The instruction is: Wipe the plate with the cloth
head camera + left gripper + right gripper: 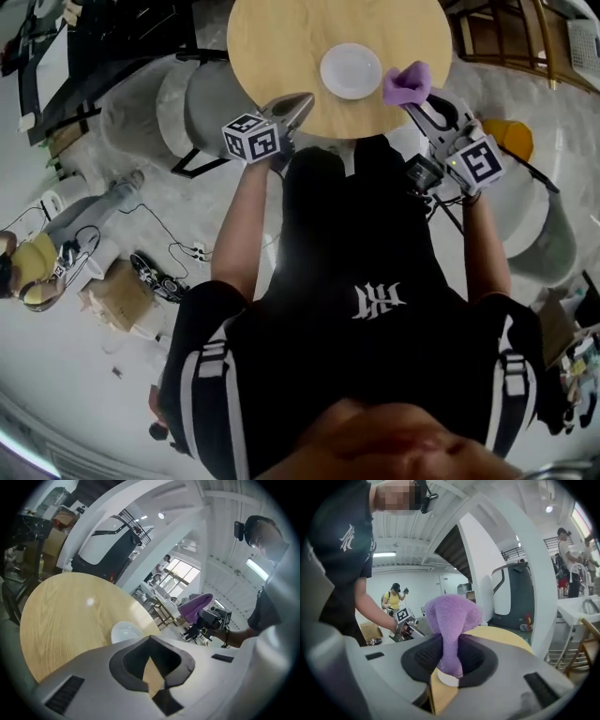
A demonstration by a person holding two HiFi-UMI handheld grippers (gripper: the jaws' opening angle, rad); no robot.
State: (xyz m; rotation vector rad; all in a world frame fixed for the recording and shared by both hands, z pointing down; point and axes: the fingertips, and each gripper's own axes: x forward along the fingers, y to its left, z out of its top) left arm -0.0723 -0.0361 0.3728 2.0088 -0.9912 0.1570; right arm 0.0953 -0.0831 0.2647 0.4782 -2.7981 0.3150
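a: status on the wipe?
b: not started, as judged. the plate point(351, 70) is lying flat on the round wooden table point(281, 42) and nothing is seen touching it. the cloth point(407, 84) is held just beside the plate, at its right edge in the head view, bunched and standing up out of the jaws. whether it hangs over the rim or clear of it cannot be told.
a: jaws?
b: right gripper point(415, 101): clamped on the cloth, a purple wad is pinched between the pads in the right gripper view. left gripper point(300, 105): jaws closed together with only a sliver of gap, nothing held. it is placed near the plate's left side, over the near table edge, apart from the plate.
a: anything in the plate?
b: nothing is seen on it. it looks white and bare. only 1 dish is on the table, no other container.
a: what's left?
b: all of it, it is judged. the cloth is to be lowered onto the plate and swept over its surface. the plate may need to be steadied by the left gripper, since a light plate could be pushed along smooth wood.
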